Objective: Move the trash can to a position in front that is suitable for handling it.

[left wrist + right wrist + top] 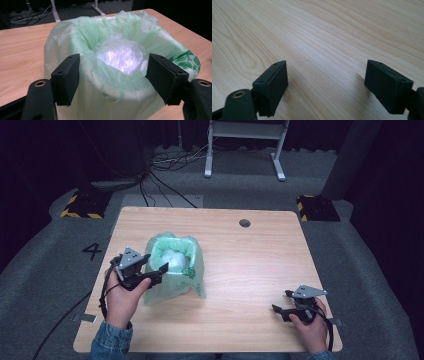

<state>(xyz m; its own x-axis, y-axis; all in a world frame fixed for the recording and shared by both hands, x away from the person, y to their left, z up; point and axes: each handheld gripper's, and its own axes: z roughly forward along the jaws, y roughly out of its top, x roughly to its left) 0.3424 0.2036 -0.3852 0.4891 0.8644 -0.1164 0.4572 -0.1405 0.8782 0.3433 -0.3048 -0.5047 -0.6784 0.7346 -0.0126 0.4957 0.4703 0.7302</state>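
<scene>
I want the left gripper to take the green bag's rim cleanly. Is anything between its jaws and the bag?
Nothing visible. The left gripper, jaws open, faces the green bag lining the small bin directly; only the clear crumpled plastic sits inside, behind the rim.

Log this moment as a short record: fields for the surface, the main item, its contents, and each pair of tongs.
surface: wooden table
main item: small bin lined with a green plastic bag, bag rim folded over the edge
contents: crumpled clear plastic inside the bag
left tongs: open, jaws on either side of the bag's near rim, not pressing it
right tongs: open, nothing between the jaws, low over bare wood, far from the bag
</scene>
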